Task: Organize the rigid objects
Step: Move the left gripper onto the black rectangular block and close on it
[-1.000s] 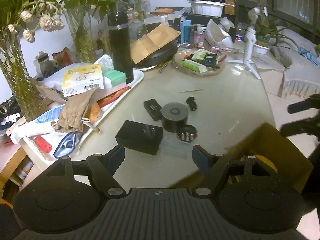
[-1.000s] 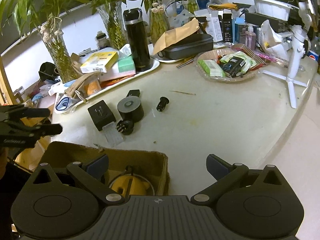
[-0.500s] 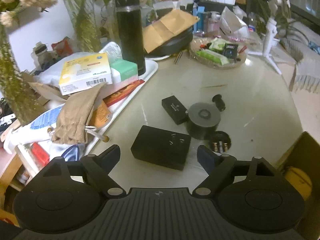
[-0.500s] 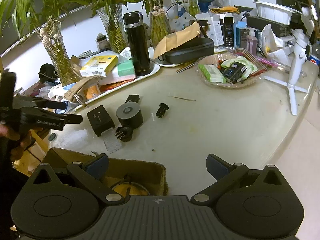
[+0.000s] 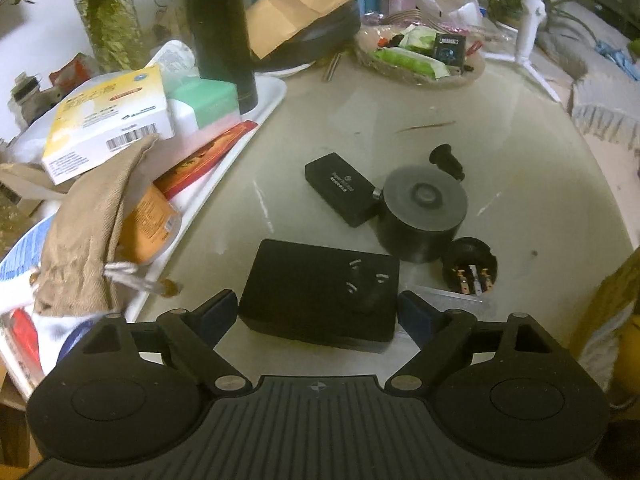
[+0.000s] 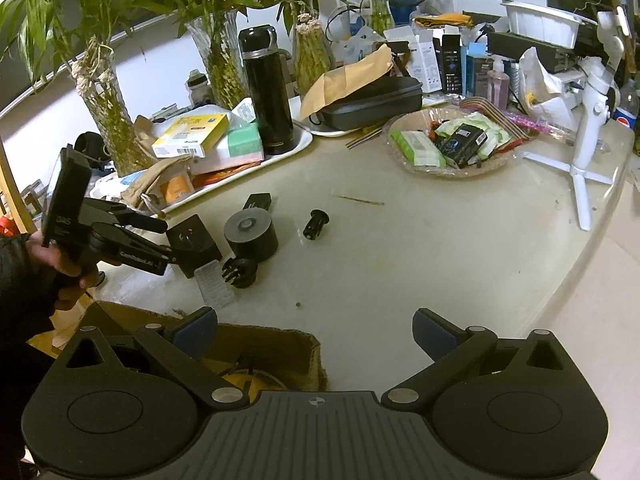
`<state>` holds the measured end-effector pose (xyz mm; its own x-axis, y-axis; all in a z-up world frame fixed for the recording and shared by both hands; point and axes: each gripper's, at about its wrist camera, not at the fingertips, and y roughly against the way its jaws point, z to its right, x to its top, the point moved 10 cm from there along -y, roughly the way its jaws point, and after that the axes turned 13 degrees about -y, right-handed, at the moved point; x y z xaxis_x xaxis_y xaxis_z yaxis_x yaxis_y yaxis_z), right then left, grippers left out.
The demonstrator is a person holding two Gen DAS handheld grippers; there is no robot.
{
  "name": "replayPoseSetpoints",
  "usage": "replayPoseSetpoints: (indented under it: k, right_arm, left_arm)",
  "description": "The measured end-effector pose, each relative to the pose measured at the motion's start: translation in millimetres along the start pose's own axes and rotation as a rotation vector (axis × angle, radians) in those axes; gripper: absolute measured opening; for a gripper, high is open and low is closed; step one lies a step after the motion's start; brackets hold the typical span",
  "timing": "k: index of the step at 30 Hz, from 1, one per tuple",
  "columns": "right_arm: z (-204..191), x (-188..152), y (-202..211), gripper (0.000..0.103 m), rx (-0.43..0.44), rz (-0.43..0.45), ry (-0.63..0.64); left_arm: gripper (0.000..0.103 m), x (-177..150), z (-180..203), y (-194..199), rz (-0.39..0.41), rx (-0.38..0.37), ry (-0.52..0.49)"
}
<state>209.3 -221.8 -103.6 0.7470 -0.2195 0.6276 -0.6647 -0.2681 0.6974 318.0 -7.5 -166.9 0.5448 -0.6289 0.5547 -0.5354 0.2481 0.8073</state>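
Left gripper [image 5: 316,312] opening wide around the black adapter [image 5: 320,288], not gripping yet; next: close. Right gripper [image 6: 316,332] idle, wide.

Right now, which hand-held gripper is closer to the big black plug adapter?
Left. The left hand-held gripper has the black plug adapter between its opening jaws, untouched. The right hand-held gripper hangs back, above the cardboard box.
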Motion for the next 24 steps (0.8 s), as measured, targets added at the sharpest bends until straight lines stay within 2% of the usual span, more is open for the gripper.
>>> replayPoseSetpoints:
  k: [7, 12, 24]
  right_arm:
    - [1.1, 1.7, 0.3, 0.103, 0.002, 0.011, -0.005]
    - [2.1, 1.4, 0.8, 0.103, 0.002, 0.013, -0.007]
    - [1.9, 2.6, 0.6, 0.103, 0.0, 0.012, -0.012]
  left_arm:
    - [0.089, 0.9, 0.9, -12.9, -0.006, -0.02, -0.027]
    - [0.089, 1.1, -2.8, -17.1, 0.0, -0.037, 0.016]
    - [0.088, 3.9, -7.6, 10.7, 0.037, 0.029, 0.069]
